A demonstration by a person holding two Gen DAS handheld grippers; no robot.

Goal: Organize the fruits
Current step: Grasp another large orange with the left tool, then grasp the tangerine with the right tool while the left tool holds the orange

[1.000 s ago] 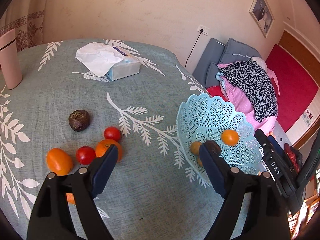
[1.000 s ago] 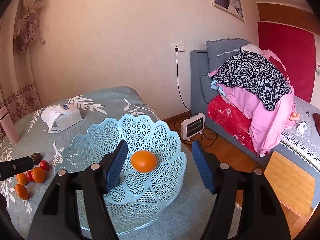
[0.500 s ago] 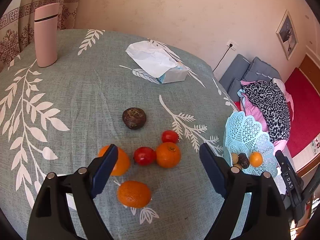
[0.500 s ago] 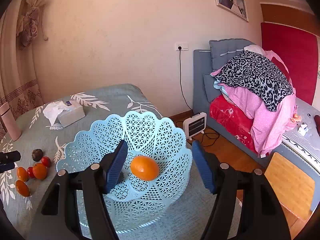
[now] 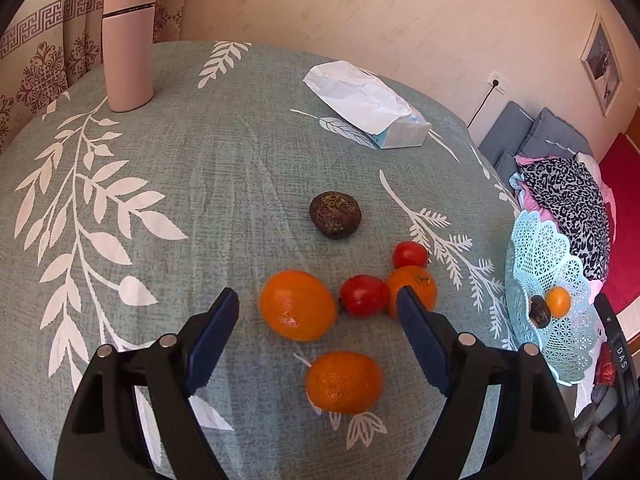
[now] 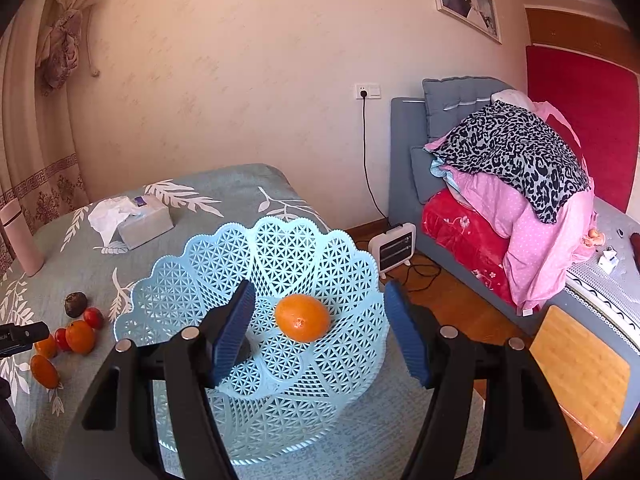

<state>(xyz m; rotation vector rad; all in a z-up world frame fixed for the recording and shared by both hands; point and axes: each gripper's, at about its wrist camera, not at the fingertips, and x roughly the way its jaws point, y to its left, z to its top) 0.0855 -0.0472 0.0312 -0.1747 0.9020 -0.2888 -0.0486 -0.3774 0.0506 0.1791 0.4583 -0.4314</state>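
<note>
Two claws: my left gripper [image 5: 318, 306] and my right gripper [image 6: 318, 312], one in each of my hands.
Left claw state: jaws apart and just been closing a little, nothing pinched; the big orange [image 5: 298, 305] and a tomato [image 5: 364, 295] sit in the gap below, untouched.
Right claw state: jaws apart, gripping nothing, poised over the basket [image 6: 200, 280].
Oranges on the cloth: three in my left view. The big one at centre, a second orange [image 5: 343, 382] at 6 o'clock from it, a third orange [image 5: 418, 286] at 3 o'clock, partly behind my right-hand fingertip [image 5: 408, 308].
Tomatoes: two. The second tomato [image 5: 409, 254] lies at 12 o'clock of the third orange, touching it.
Dark fruit on the cloth: one dark wrinkled fruit [image 5: 335, 214], at 12 o'clock of the cluster, apart from it; I cannot tell what kind.
In the basket: one basket orange [image 6: 303, 318] plain in my right view; the left view adds one small dark lump [image 5: 539, 311] beside it, which my left-hand finger [image 6: 234, 330] hides in the right view.
Other things: one pink flask [image 5: 128, 46] at 10 o'clock on the tablecloth [image 5: 200, 168], one tissue box [image 5: 372, 106] at 1 o'clock.
Cut off: the basket's near rim runs under my right claw's arms; in the left view it is squeezed at the 3 o'clock edge.
Hard to make out: in the right view the loose fruit is tiny at 9 o'clock, partly behind a black piece of my left claw.
</note>
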